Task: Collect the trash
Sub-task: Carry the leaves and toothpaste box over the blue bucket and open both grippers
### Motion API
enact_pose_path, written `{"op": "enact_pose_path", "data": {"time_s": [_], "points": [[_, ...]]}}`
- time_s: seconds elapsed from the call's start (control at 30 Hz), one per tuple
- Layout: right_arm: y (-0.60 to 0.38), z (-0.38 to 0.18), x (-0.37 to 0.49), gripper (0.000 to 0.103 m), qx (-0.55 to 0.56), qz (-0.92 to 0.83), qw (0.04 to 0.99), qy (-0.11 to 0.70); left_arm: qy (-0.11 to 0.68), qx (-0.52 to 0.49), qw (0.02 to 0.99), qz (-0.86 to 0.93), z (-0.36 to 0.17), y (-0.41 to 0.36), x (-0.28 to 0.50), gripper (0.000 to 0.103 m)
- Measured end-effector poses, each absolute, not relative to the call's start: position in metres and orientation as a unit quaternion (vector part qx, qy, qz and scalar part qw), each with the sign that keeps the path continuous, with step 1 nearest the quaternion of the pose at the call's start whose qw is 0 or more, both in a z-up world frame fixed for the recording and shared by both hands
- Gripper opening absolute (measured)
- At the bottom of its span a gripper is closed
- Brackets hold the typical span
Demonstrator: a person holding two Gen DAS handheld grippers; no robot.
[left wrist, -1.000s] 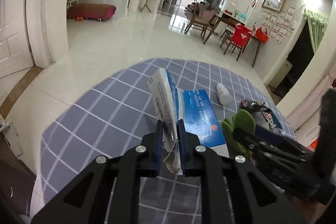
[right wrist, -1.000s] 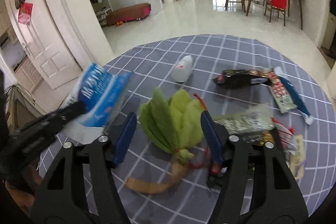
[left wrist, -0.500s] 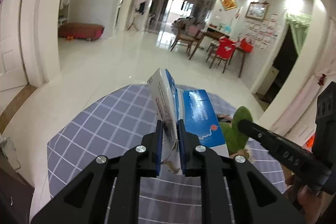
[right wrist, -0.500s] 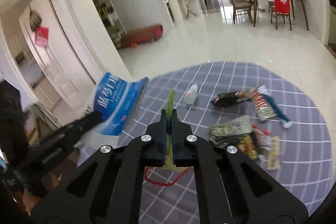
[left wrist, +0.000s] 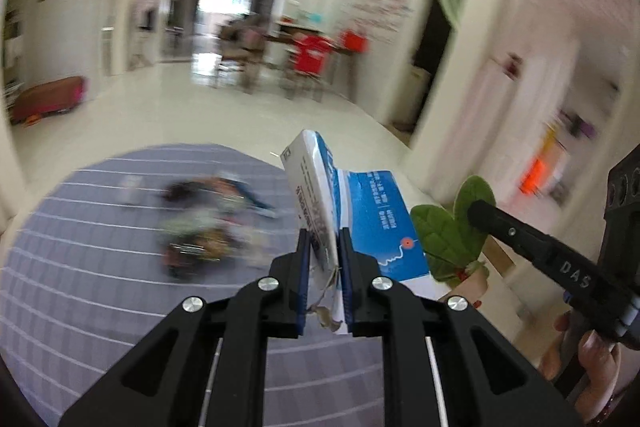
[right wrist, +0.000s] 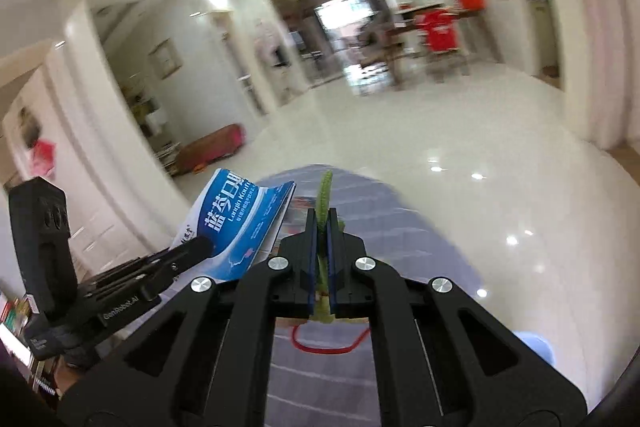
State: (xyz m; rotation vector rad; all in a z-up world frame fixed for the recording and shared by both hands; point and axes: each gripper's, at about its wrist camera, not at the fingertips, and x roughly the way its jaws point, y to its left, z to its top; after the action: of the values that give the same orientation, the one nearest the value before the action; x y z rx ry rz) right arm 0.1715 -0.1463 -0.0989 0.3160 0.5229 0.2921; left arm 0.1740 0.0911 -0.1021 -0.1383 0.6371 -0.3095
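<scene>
My left gripper (left wrist: 324,251) is shut on a crumpled blue and white carton (left wrist: 372,219) and holds it above the checked grey-blue table (left wrist: 80,267). The carton also shows at the left of the right wrist view (right wrist: 240,223). My right gripper (right wrist: 322,227) is shut on a green leaf-shaped piece (right wrist: 324,187) with a red string (right wrist: 324,347) hanging under it. The leaf piece shows in the left wrist view (left wrist: 452,231) beside the carton, held by the right gripper's fingers (left wrist: 520,235). Several wrappers (left wrist: 200,227) lie blurred on the table.
Glossy white floor (right wrist: 460,155) stretches beyond the table. A dining table with red-covered chairs (left wrist: 312,55) stands far back. A maroon bench (right wrist: 212,147) sits by the left wall. White pillars and doors flank the room.
Both grippers have risen and swung right with their loads; the table sits lower and further left in view. The right gripper closed on the leaf piece a second ago.
</scene>
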Motion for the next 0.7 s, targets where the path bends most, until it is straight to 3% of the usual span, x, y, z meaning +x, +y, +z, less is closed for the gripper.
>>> {"op": "enact_pose_path", "data": {"time_s": [0.3, 0.63, 0.7], "points": [[-0.273, -0.171, 0.130, 0.005, 0.203, 0.011, 0.934, 0.293, 0.390, 0.026, 0.883, -0.261, -0.171, -0.082, 0.189, 0.013], [-0.337, -0.255, 0.136, 0.005, 0.257, -0.028, 0.903, 0.344, 0.436, 0.087, 0.858, -0.256, -0.239, -0.152, 0.200, 0.013], [-0.344, -0.267, 0.136, 0.014, 0.263, -0.039, 0.897, 0.355, 0.441, 0.091, 0.857, -0.251, -0.246, -0.156, 0.202, 0.013]]}}
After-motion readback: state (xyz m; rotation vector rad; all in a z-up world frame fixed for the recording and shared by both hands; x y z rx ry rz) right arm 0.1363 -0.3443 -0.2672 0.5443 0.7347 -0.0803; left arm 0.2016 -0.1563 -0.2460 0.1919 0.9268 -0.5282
